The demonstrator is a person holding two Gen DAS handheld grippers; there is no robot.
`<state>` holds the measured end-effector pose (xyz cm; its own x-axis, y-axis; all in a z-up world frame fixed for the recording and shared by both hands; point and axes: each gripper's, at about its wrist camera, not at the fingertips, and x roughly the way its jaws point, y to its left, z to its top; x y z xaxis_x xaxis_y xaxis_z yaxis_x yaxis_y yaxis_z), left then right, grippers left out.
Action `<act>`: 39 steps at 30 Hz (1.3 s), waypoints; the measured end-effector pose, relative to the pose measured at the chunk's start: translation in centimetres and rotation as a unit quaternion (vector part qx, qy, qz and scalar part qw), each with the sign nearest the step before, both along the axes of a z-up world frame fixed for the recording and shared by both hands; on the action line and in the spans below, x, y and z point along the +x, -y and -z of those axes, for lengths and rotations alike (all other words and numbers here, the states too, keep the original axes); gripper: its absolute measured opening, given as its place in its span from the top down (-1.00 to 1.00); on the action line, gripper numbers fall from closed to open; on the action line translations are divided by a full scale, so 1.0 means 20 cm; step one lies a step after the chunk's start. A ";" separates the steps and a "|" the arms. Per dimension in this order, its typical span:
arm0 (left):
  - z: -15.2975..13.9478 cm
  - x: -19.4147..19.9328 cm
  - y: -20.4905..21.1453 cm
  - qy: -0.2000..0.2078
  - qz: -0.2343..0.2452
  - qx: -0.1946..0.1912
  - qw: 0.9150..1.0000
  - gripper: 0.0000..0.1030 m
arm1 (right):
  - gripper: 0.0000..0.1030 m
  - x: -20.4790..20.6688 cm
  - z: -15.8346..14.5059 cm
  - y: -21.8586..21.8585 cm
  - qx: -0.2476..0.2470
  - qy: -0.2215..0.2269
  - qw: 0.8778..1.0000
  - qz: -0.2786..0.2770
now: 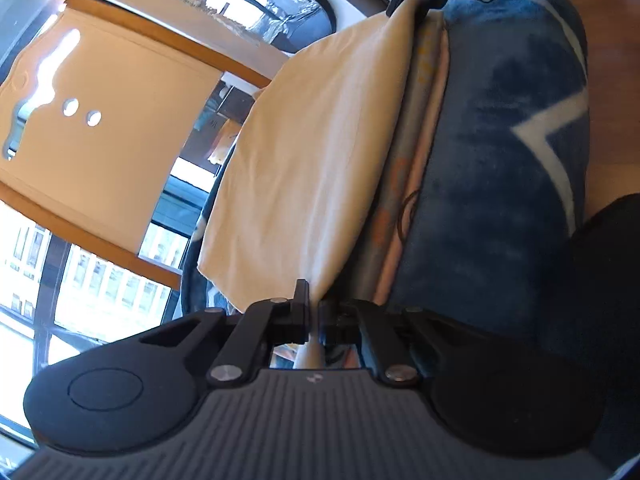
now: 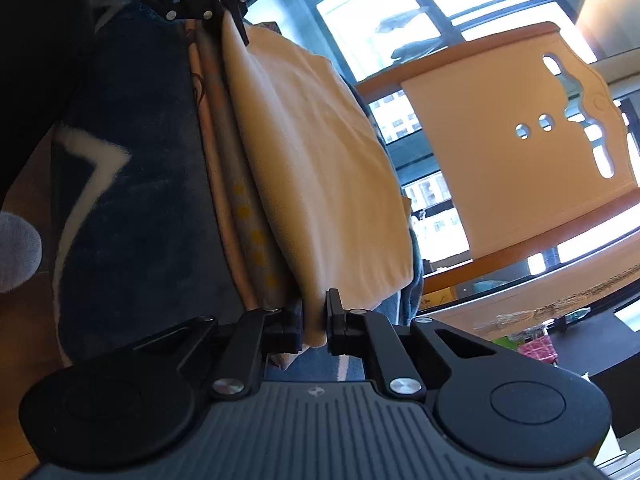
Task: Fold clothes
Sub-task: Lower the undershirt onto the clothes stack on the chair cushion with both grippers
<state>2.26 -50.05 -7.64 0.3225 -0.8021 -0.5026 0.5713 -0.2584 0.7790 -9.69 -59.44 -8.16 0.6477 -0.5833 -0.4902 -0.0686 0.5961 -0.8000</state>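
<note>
- The left gripper (image 1: 314,312) had its jaws pressed together on one corner of a tan garment (image 1: 304,152); the right gripper (image 2: 314,316) pinched the opposite corner of the same edge.
- The garment hung stretched between the two grippers, lifted off a blue blanket (image 1: 500,160) that lay over a wooden floor (image 1: 612,60), with a patterned cloth (image 1: 404,184) bunched just beside the garment, between it and the blanket.
- In each wrist view the other gripper showed at the far end of the held edge, so the garment's long axis seemed to run straight from one gripper to the other, roughly level, with the body of the fabric falling away to one side.
- Each pinch appeared to take only a small bite at the very corner; a sharp tug or uneven spreading could have pulled a corner free and dropped that side.
- The patterned cloth lay so close that lowering the garment carelessly might have snagged it or dragged it into the fold.
- If one gripper had dropped lower than the other, the edge would likely have skewed and the fold landed crooked.
- A wooden chair (image 2: 516,144) stood well apart, no evident hazard.
</note>
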 end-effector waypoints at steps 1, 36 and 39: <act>0.00 0.00 0.00 -0.001 -0.003 0.000 1.000 0.95 | 0.78 0.00 -0.01 0.00 0.004 0.005 1.000 0.003; -0.02 0.03 0.02 -0.022 -0.025 -0.001 0.999 0.93 | 0.84 -0.01 -0.07 -0.01 0.044 0.024 0.998 0.030; -0.02 0.03 0.03 -0.023 -0.027 -0.002 0.999 0.93 | 0.83 0.00 -0.05 -0.01 0.045 0.023 0.998 0.030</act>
